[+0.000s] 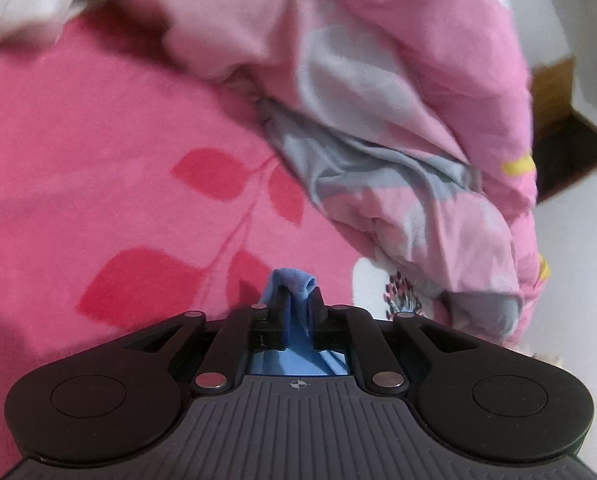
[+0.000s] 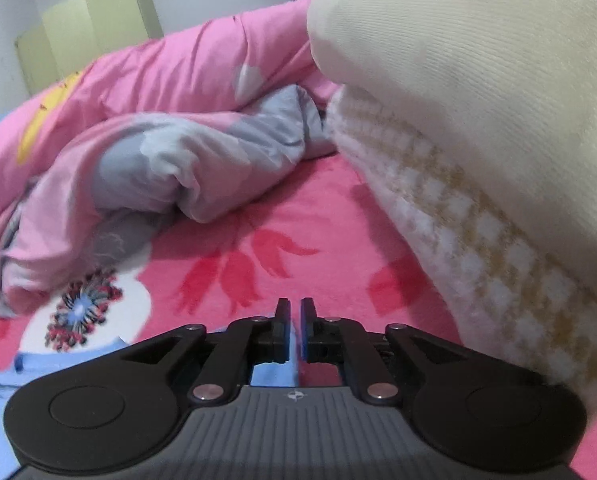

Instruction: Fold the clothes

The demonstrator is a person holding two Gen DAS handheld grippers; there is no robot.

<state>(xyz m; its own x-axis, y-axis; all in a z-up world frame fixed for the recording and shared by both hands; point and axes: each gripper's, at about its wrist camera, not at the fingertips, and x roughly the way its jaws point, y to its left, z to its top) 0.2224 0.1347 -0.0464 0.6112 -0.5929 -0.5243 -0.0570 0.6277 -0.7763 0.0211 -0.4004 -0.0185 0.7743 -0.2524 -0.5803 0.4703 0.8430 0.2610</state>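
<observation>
Two tools: the left tool (image 1: pixel 295 300) is clamped on a bunched fold of soft blue garment (image 1: pixel 292 280). The right tool (image 2: pixel 295 312) is nearly together on the garment's thin edge. One rumpled pink quilt (image 1: pixel 378 80) lies on the plush leaf-print bed (image 1: pixel 98 160).

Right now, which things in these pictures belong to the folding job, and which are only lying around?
Belong to the job:
- blue garment, pinched in the left gripper
- right gripper, jaws nearly closed; whether it pinches the garment's edge is unclear

Only lying around:
- pink quilt, bunched up
- pink floral bedsheet
- cream pillow
- yellow-green cupboard
</observation>
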